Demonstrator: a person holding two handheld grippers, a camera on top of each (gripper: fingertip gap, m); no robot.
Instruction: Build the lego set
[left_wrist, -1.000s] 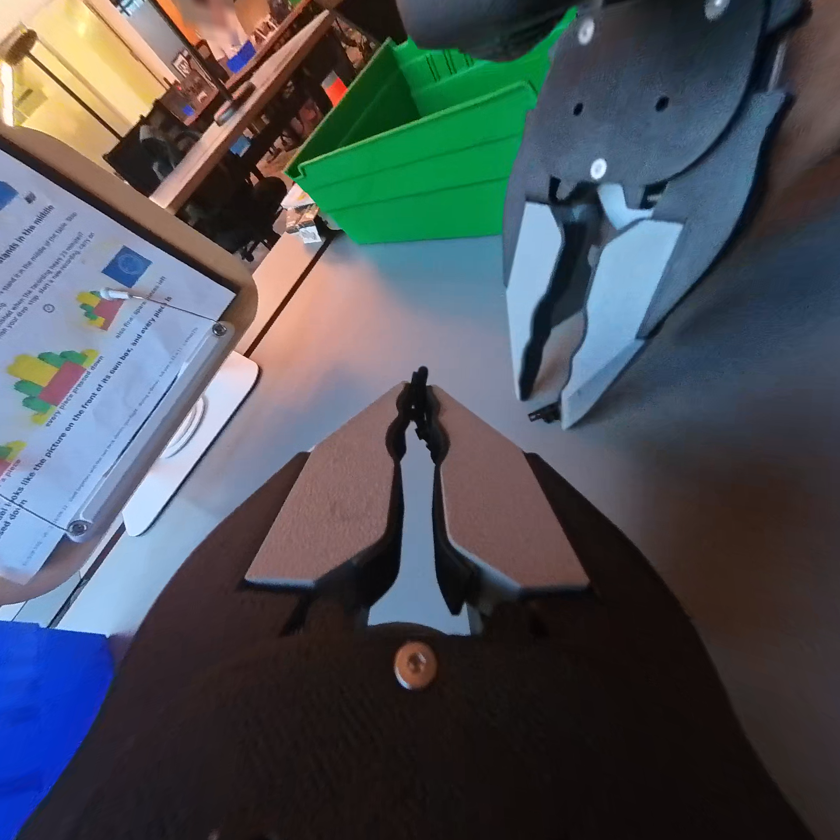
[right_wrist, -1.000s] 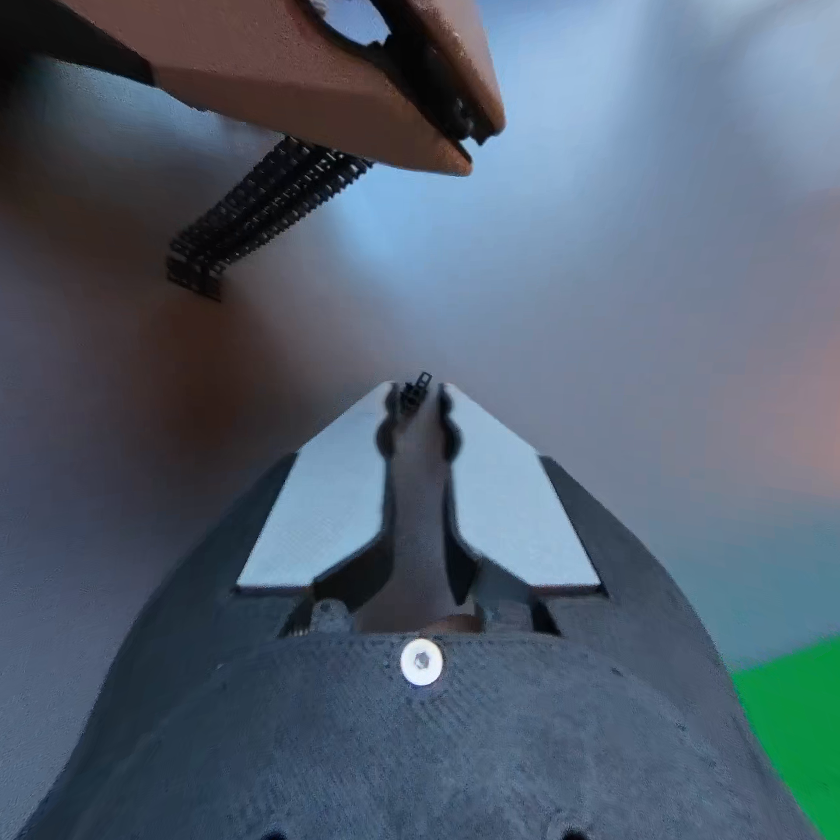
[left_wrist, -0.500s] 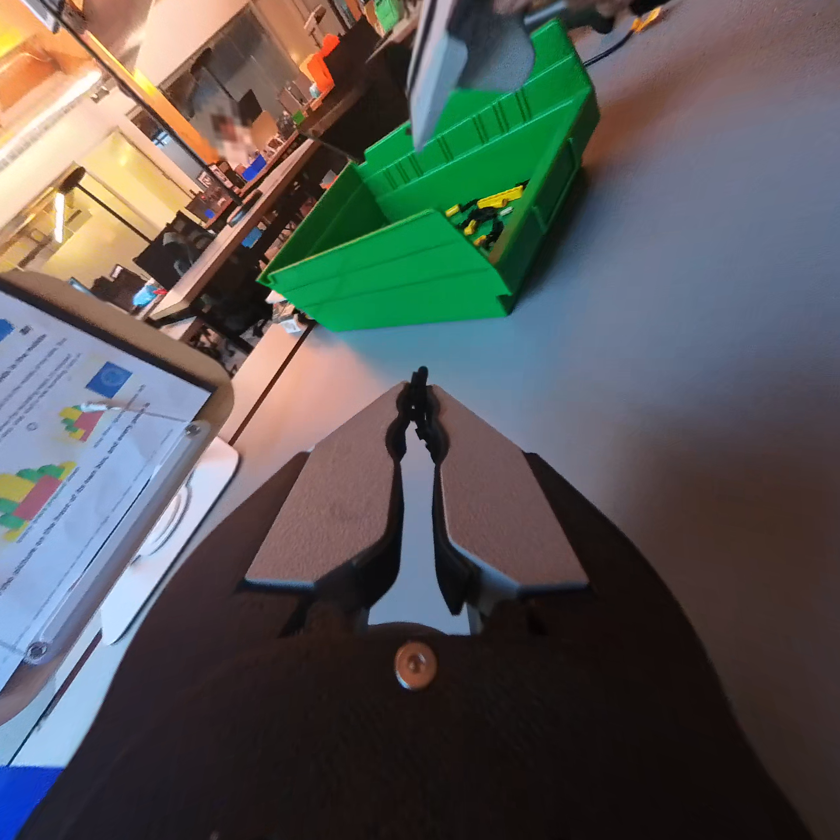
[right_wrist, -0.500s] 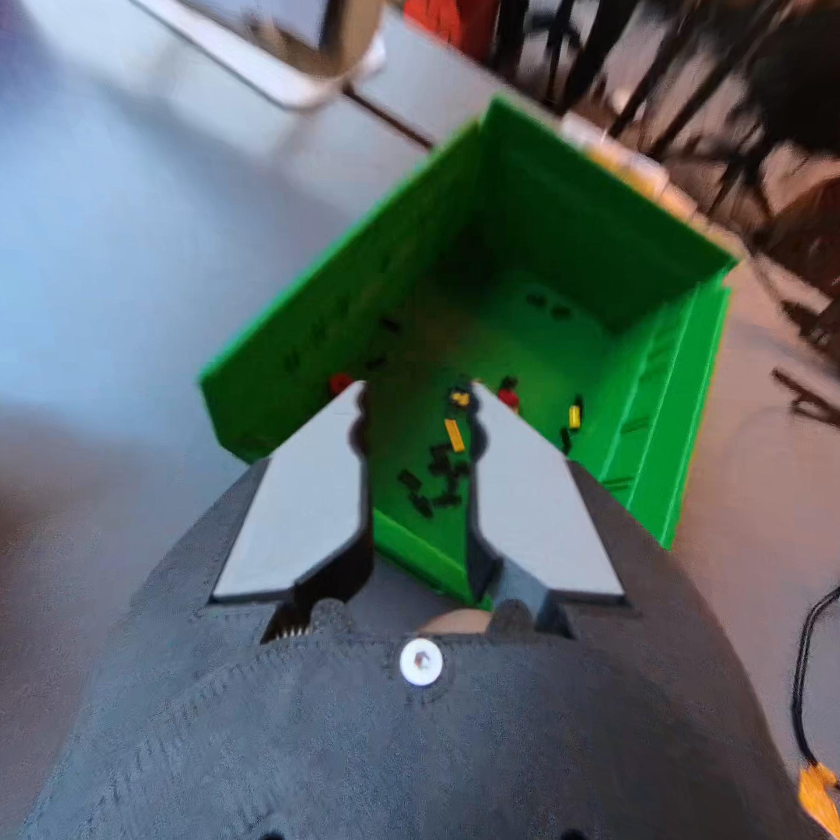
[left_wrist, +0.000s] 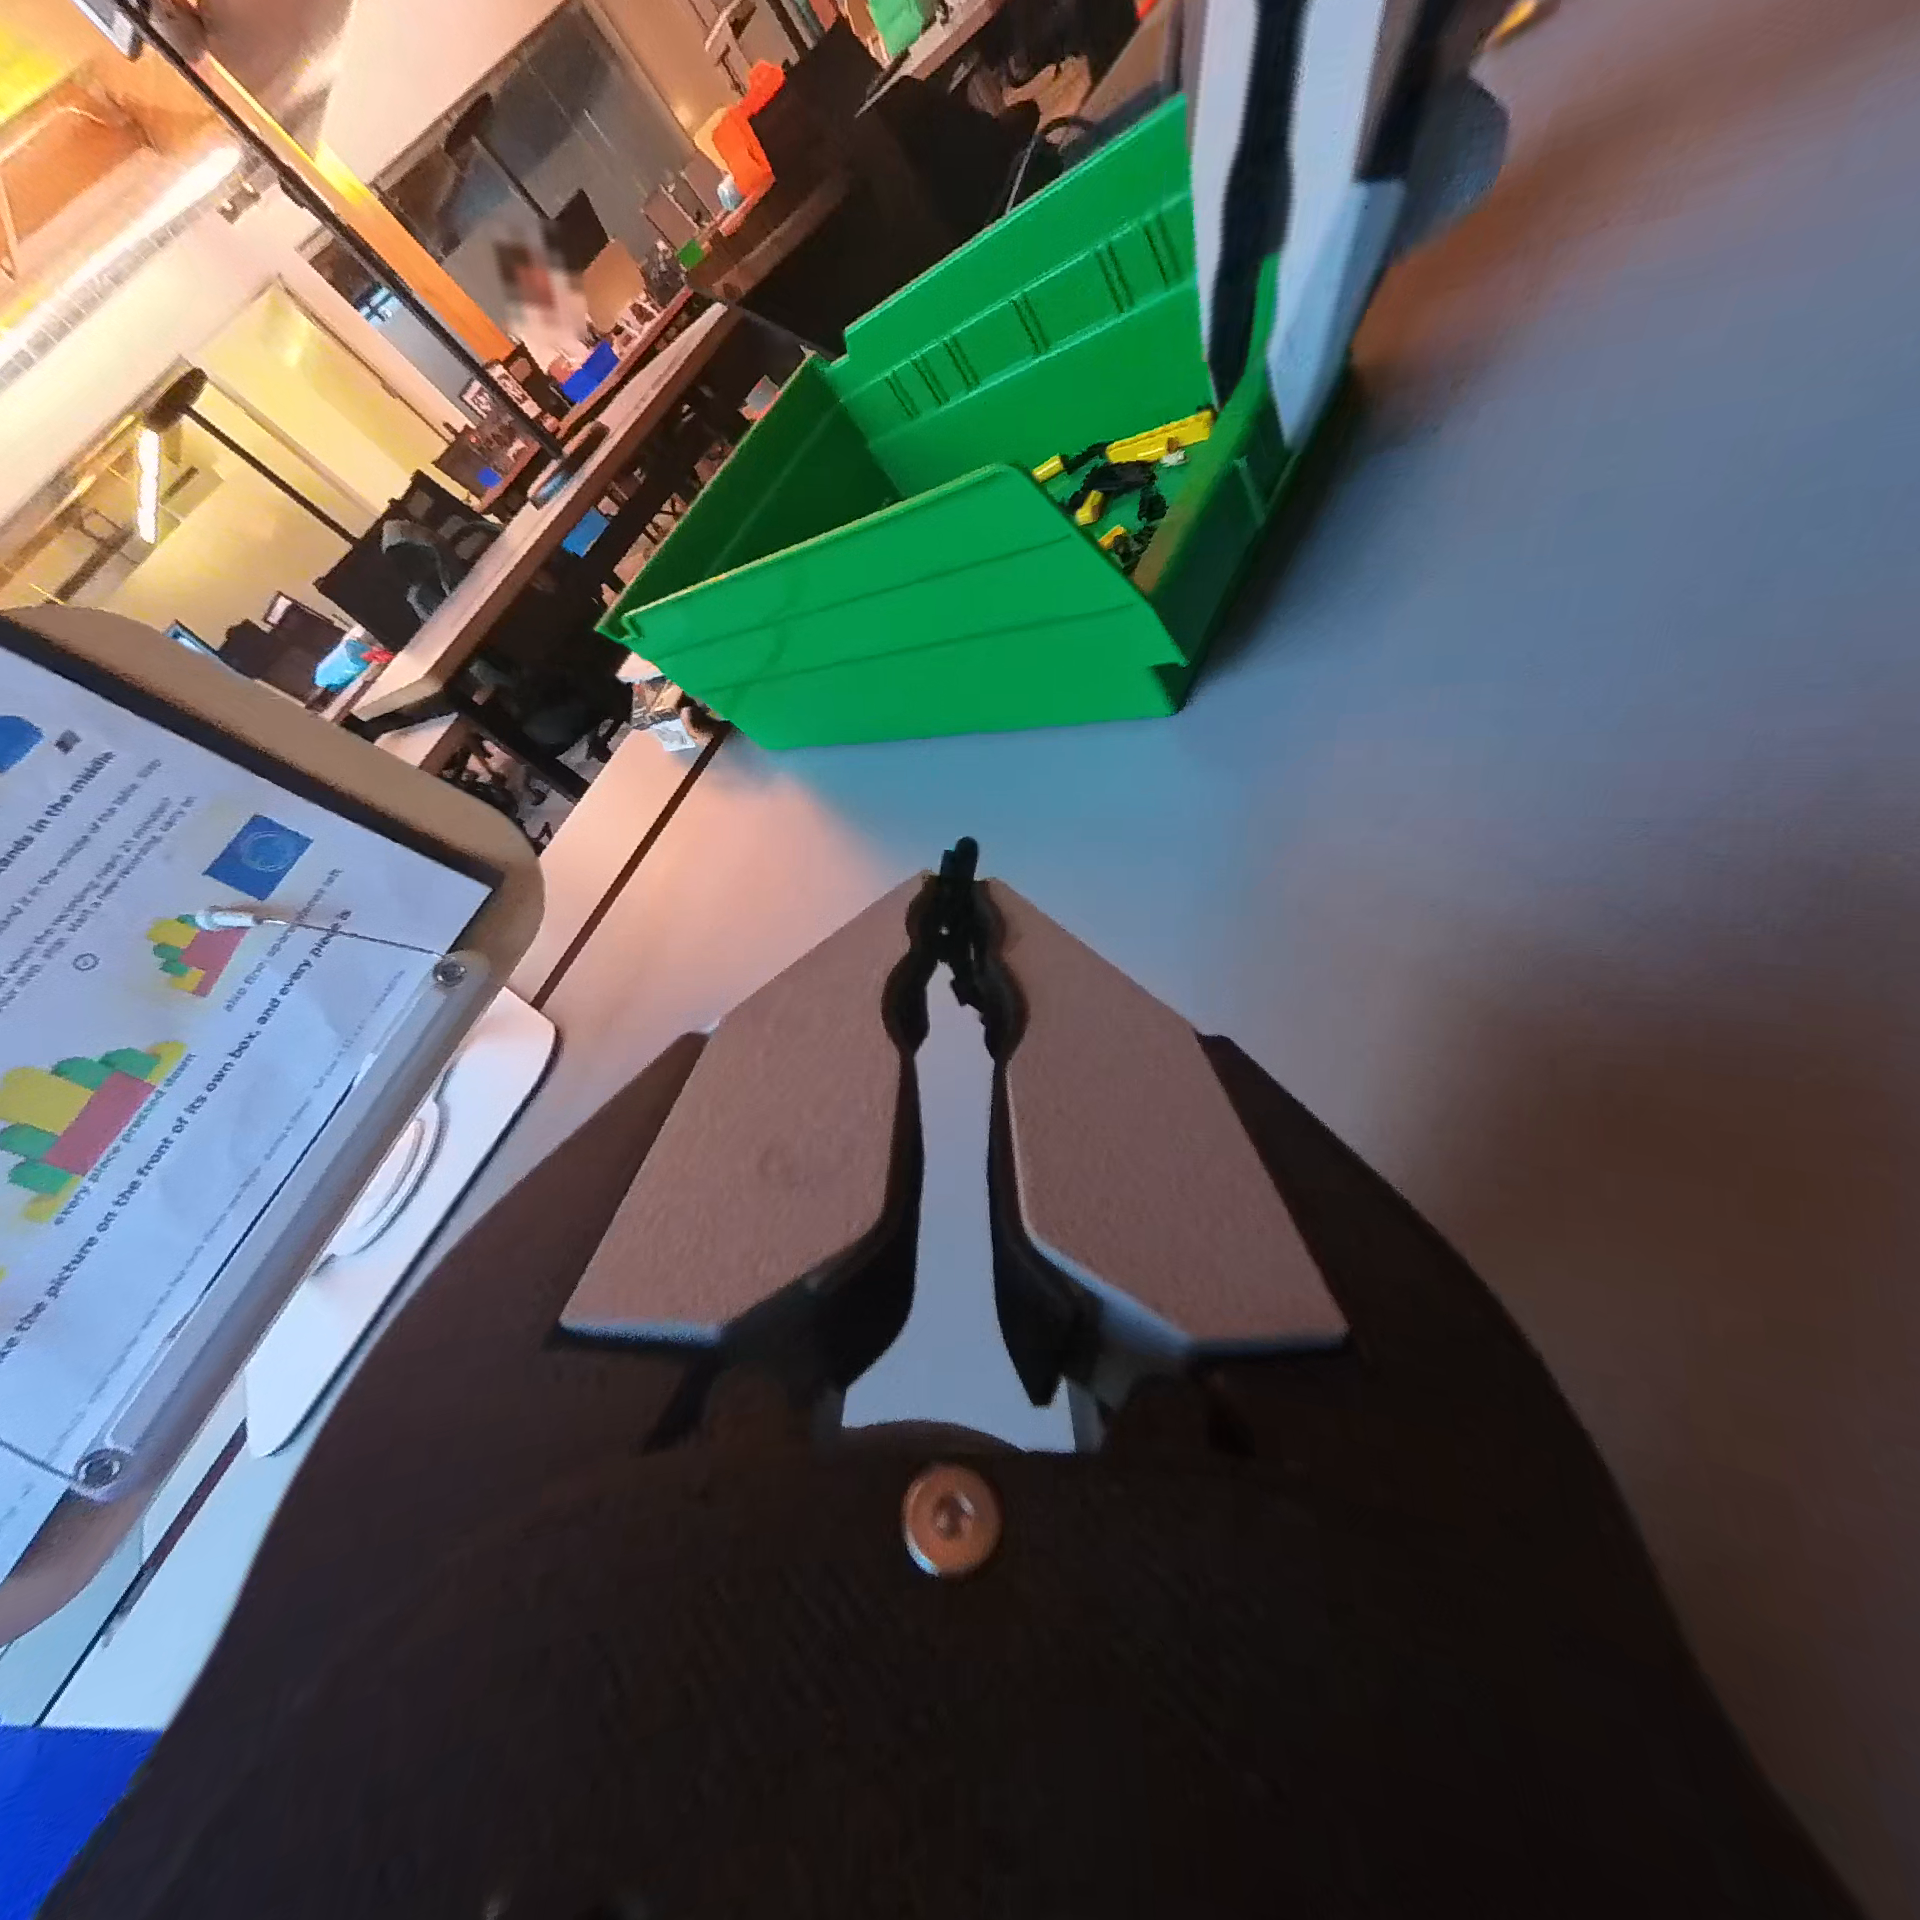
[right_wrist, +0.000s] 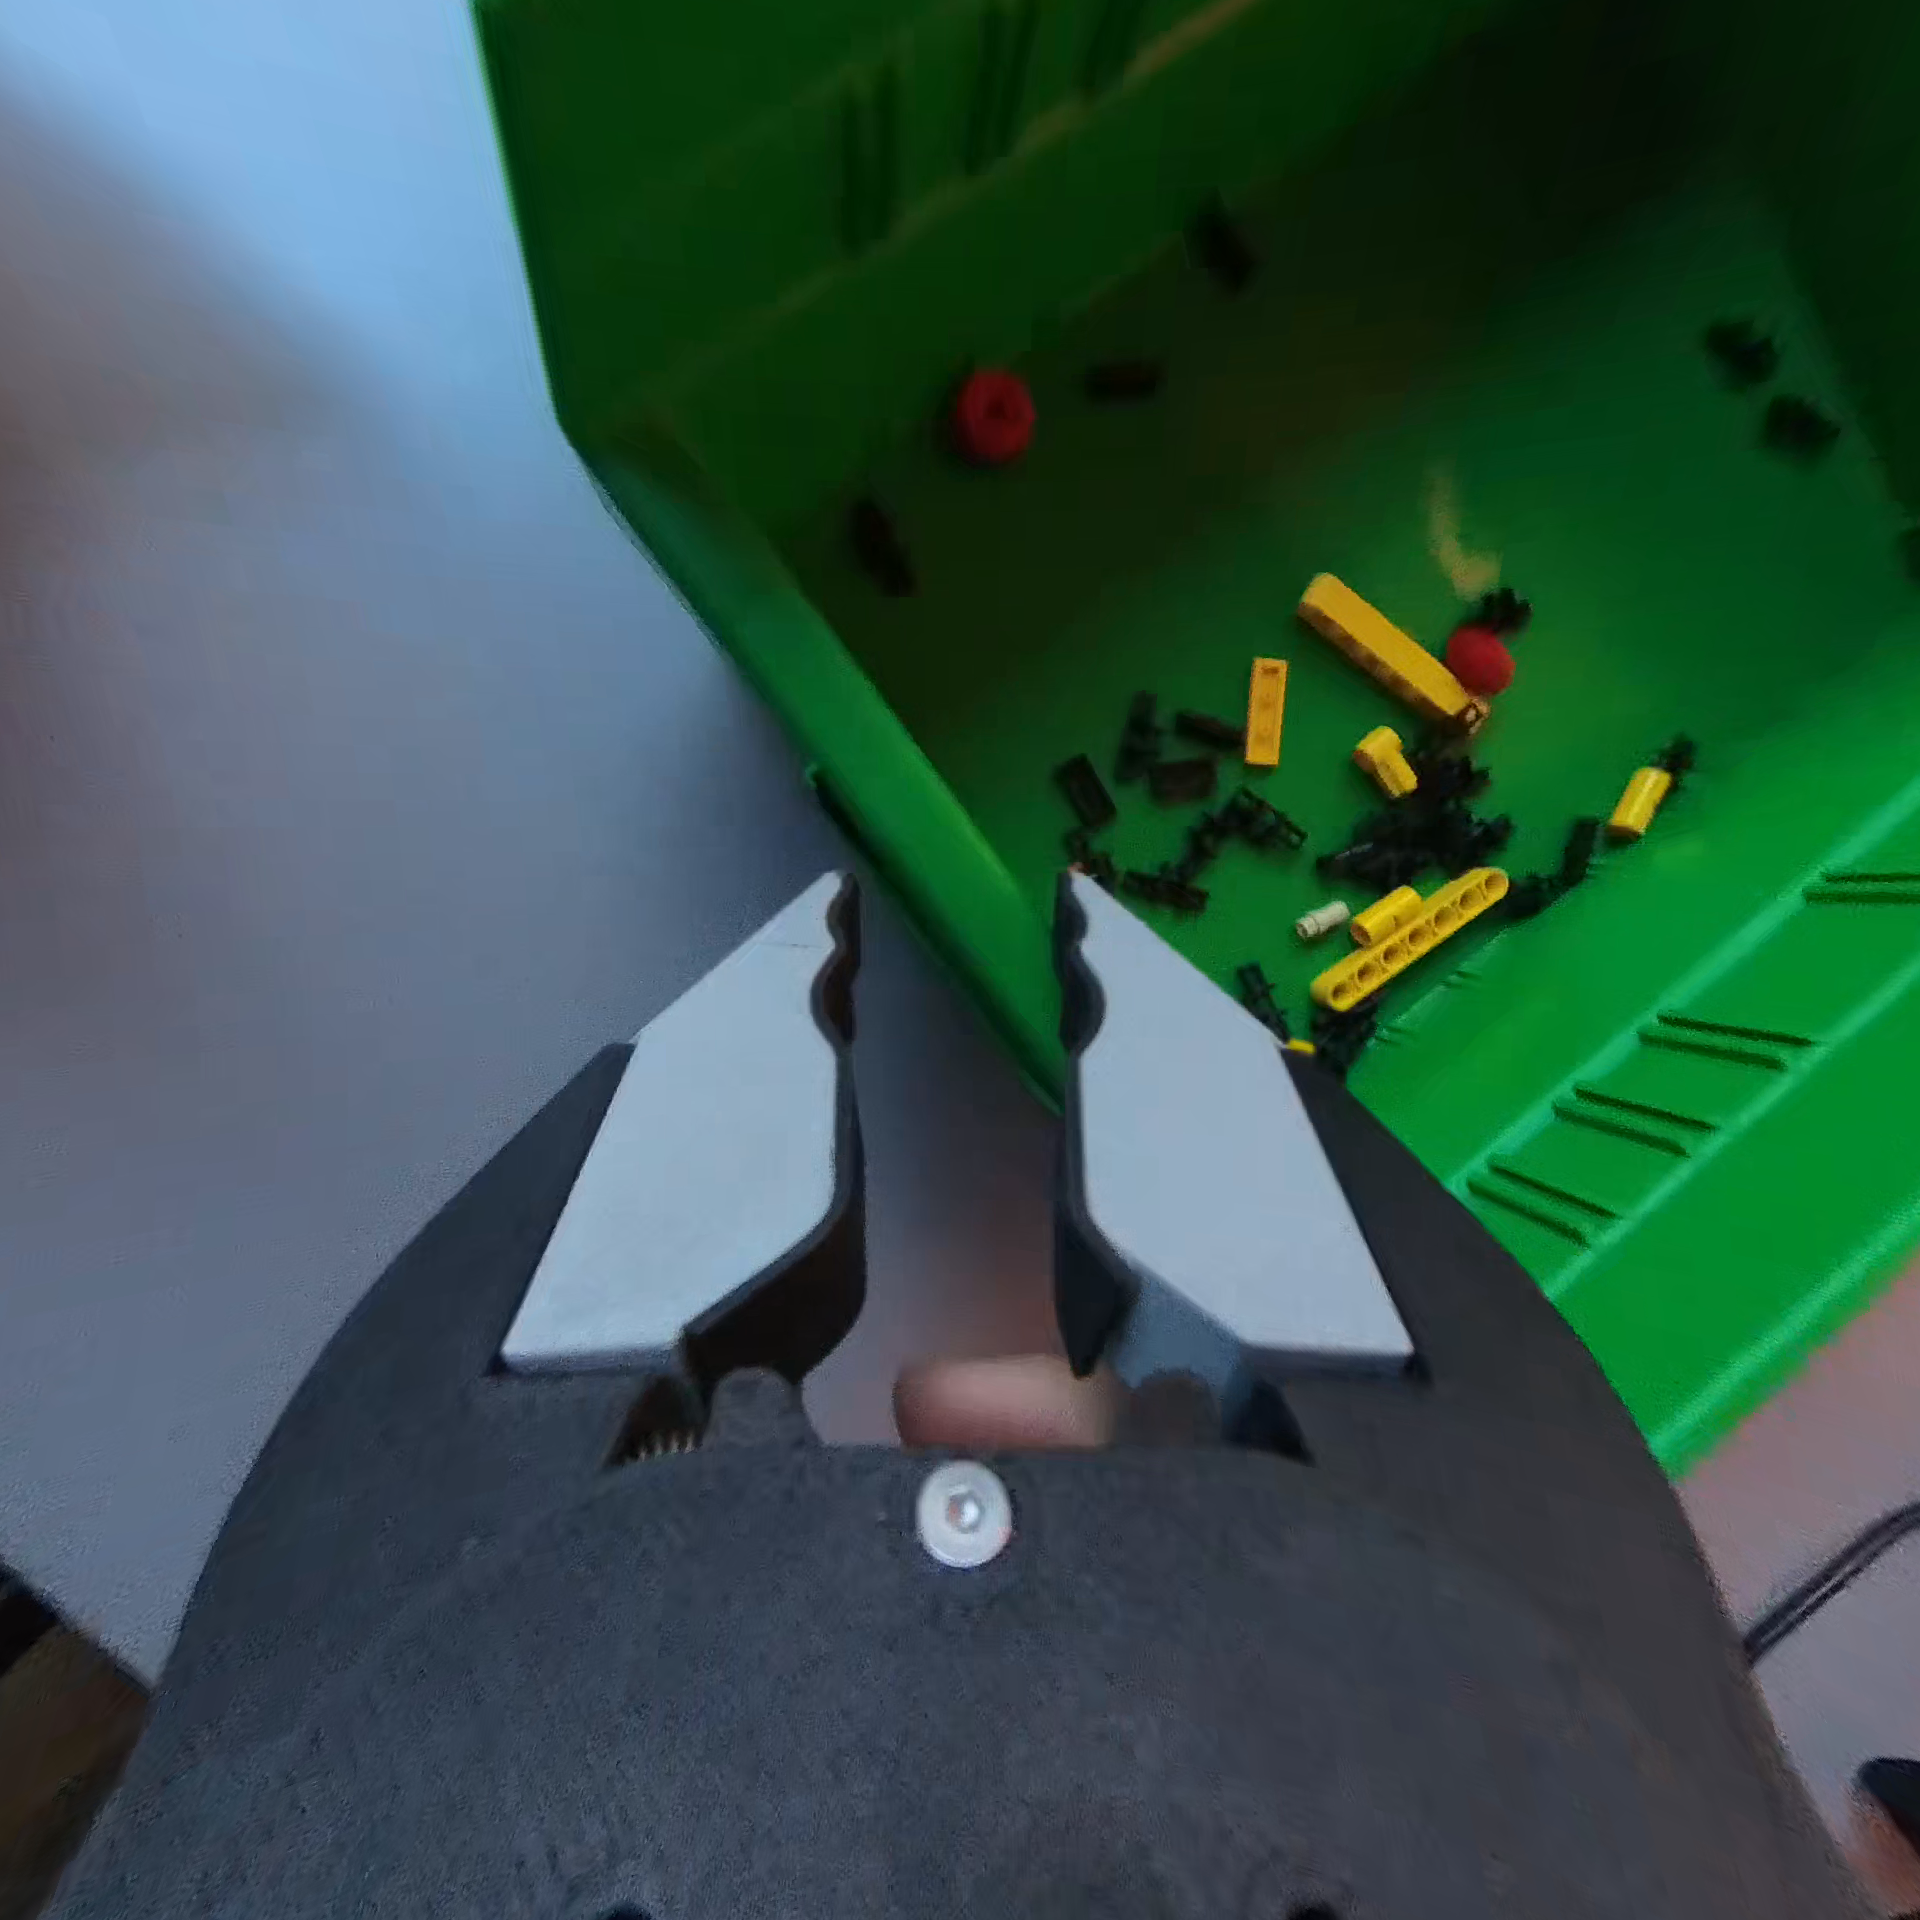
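My left gripper (left_wrist: 958, 883) is shut on a black lego piece (left_wrist: 964, 854), seen edge on, whose end sticks out past the tips above the grey table (left_wrist: 1455, 831). My right gripper (right_wrist: 956, 904) is open and empty, tilted down over the near wall of the green bin (right_wrist: 727, 260). The bin holds loose pieces: yellow beams (right_wrist: 1408, 940), small black pieces (right_wrist: 1423, 831) and a red round piece (right_wrist: 994, 414). In the left wrist view the bin (left_wrist: 904, 634) stands farther back, with the right gripper (left_wrist: 1259, 395) reaching down into it.
An instruction sheet with brick pictures on a rounded stand (left_wrist: 208, 1039) is at the left of the table. A blue thing (left_wrist: 52, 1787) lies at the near left edge. A dark cable (right_wrist: 1829, 1569) runs right of the bin. Desks and chairs stand beyond the table. About 20 centimeters separates my left fingertips from my right.
My right gripper has left the spot beside the left gripper, let go of its small black piece, opened and moved over the green bin. The left gripper keeps its black piece.
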